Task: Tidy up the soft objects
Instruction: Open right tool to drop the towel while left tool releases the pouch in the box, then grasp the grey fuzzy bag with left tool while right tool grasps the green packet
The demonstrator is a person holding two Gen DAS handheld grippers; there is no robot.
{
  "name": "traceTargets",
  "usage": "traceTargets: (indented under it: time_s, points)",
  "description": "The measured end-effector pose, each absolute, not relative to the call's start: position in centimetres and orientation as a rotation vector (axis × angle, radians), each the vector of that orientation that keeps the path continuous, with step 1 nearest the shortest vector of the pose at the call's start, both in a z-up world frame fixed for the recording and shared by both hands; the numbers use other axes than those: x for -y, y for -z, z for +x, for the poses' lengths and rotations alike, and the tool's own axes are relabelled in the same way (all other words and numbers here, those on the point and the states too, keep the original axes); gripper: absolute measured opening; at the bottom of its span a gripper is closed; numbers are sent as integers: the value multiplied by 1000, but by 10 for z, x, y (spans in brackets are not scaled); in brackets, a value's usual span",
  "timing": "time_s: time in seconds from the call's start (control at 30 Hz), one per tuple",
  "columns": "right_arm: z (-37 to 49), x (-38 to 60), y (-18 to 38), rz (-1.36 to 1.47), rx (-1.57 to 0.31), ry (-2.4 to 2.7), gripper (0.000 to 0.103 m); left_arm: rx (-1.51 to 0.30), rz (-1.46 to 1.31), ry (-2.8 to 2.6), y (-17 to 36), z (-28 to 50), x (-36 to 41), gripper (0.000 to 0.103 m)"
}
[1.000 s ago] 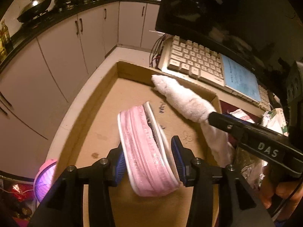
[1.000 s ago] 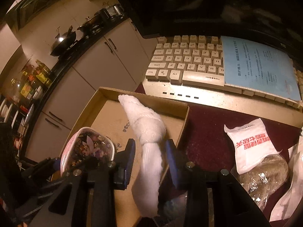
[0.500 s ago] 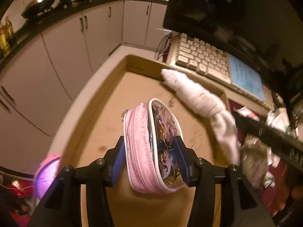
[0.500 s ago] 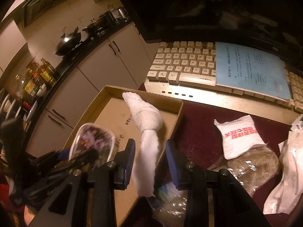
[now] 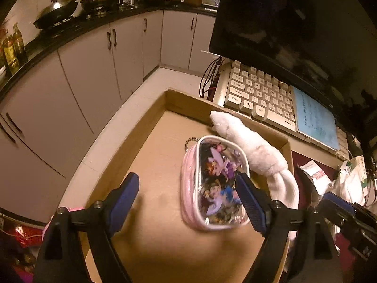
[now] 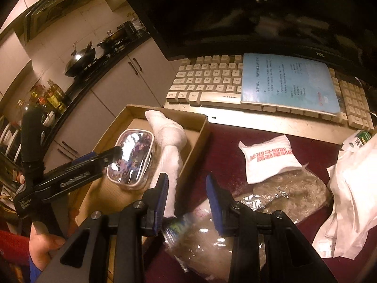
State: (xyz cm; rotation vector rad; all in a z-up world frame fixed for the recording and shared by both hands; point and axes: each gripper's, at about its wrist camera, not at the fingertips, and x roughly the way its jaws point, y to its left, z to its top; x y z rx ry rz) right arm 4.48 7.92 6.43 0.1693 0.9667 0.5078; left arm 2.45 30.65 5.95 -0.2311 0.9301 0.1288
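Observation:
A shallow cardboard box (image 5: 150, 122) holds two soft things. A pink pouch (image 5: 214, 184) with a clear cartoon-printed face lies on the box floor, touching the right finger of my left gripper (image 5: 188, 200), which is open. A rolled white towel (image 5: 254, 151) lies along the box's right wall, its tail hanging over the edge. In the right wrist view the towel (image 6: 169, 139) ends beside the left finger of my right gripper (image 6: 188, 191), which is open above a clear plastic bag (image 6: 202, 243). The pouch (image 6: 132, 158) and box (image 6: 200, 129) lie left of it.
A cream keyboard (image 6: 212, 80) with a blue booklet (image 6: 287, 82) on it lies behind the box, under a dark monitor (image 5: 294, 23). A white printed packet (image 6: 268, 158) and white bags (image 6: 353, 188) lie on the dark red tabletop. Kitchen cabinets (image 5: 94, 70) stand to the left.
My left gripper opened and let the pink pouch drop flat into the box. My right gripper let go of the towel and shifted right, over the plastic bag.

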Motion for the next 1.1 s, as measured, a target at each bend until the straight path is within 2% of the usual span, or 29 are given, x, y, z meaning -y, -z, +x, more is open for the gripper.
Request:
traceTargets:
  time_s: [0.1,0.17,0.4,0.47,0.53,0.6,0.83,1.1]
  points:
    - [39,-69,-62,179,-965,-502,36,-897,-238,-126,-65,7,-308,83]
    - [34,-59,-60,187,-966,-497,41,-887,-219,-127,-69,-1,-303,83]
    - [7,-10,-55,231,-926,-439,68,-850,-131,-47,-81,-31,-259,84]
    - [1,8,-54,247,-913,-407,71,-860,-131,3,-82,-35,-243,85]
    - [-7,23,-54,261,-902,-382,75,-874,-124,51,-80,-36,-226,92]
    - [-14,37,-53,274,-894,-363,78,-885,-110,78,-79,-41,-211,94]
    - [-39,79,-45,308,-879,-280,83,-912,-59,208,-74,-46,-153,95]
    - [-46,105,-40,322,-879,-238,85,-947,-22,240,-64,-42,-127,95]
